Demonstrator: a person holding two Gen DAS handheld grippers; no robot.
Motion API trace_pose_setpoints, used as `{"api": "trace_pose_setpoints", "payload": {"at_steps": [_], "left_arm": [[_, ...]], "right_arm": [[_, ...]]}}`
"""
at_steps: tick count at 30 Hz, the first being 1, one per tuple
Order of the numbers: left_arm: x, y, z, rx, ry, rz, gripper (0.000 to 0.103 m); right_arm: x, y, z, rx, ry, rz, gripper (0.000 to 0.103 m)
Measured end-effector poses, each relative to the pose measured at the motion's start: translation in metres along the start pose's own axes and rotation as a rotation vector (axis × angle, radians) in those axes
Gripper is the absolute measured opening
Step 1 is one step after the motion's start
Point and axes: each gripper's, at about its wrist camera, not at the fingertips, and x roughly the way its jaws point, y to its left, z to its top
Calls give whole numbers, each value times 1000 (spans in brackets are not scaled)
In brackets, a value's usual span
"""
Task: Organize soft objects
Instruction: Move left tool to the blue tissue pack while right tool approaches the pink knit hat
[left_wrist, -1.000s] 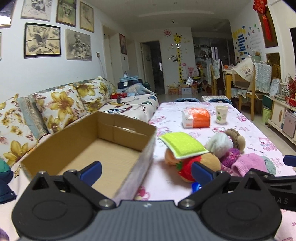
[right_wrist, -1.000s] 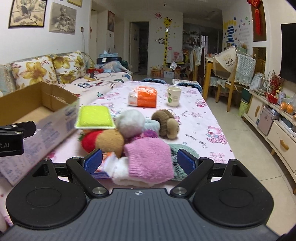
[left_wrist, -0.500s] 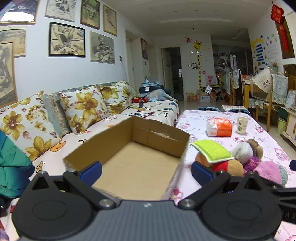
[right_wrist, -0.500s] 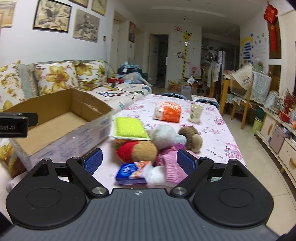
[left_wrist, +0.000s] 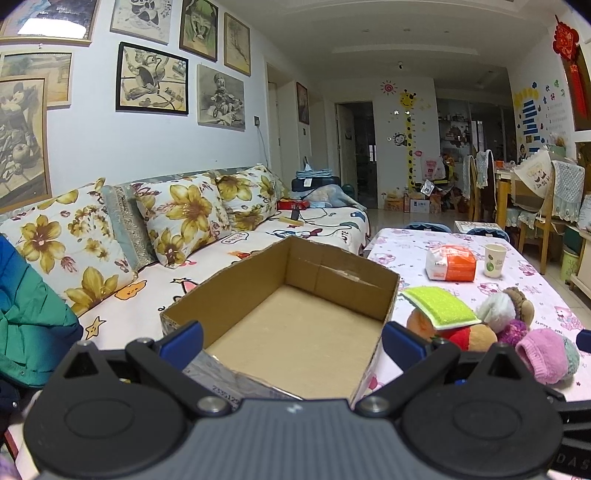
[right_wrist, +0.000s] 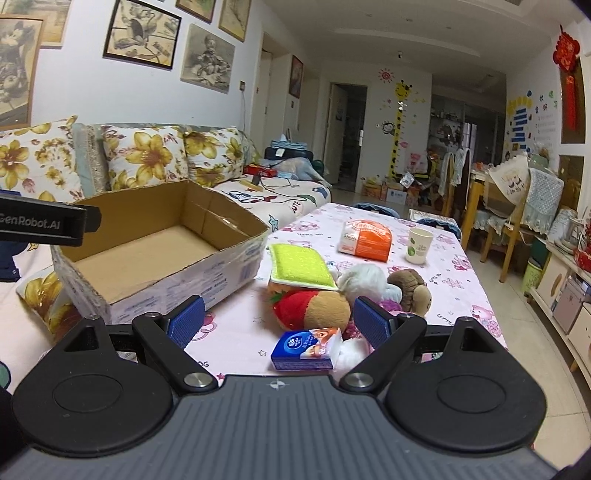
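An open, empty cardboard box (left_wrist: 295, 325) (right_wrist: 155, 258) sits at the table's left edge. To its right lies a pile of soft things: a green sponge (right_wrist: 299, 266) (left_wrist: 439, 304) on a red-and-tan plush (right_wrist: 314, 308), a white fluffy ball (right_wrist: 364, 280), a brown plush (right_wrist: 412, 291), a pink knit item (left_wrist: 543, 354) and a blue tissue pack (right_wrist: 306, 349). My left gripper (left_wrist: 291, 339) is open and empty, above the box's near end. My right gripper (right_wrist: 279, 321) is open and empty, just short of the tissue pack.
An orange-and-white tissue packet (right_wrist: 365, 240) and a paper cup (right_wrist: 419, 245) stand farther back on the pink tablecloth (right_wrist: 454, 280). A floral sofa (left_wrist: 177, 229) runs along the left. Chairs (right_wrist: 517, 210) and a cabinet (right_wrist: 561, 295) stand to the right.
Both grippers have pulled back and risen. The left has swung left from the pile to over the box. The tissue pack has come into the right wrist view.
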Motion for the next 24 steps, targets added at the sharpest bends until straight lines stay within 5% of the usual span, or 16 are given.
{"api": "trace_pose_setpoints", "payload": {"at_steps": [24], "left_arm": [[16, -54, -14, 93, 55, -79, 102]], "right_arm": [[0, -34, -5, 90, 66, -86, 103]]}}
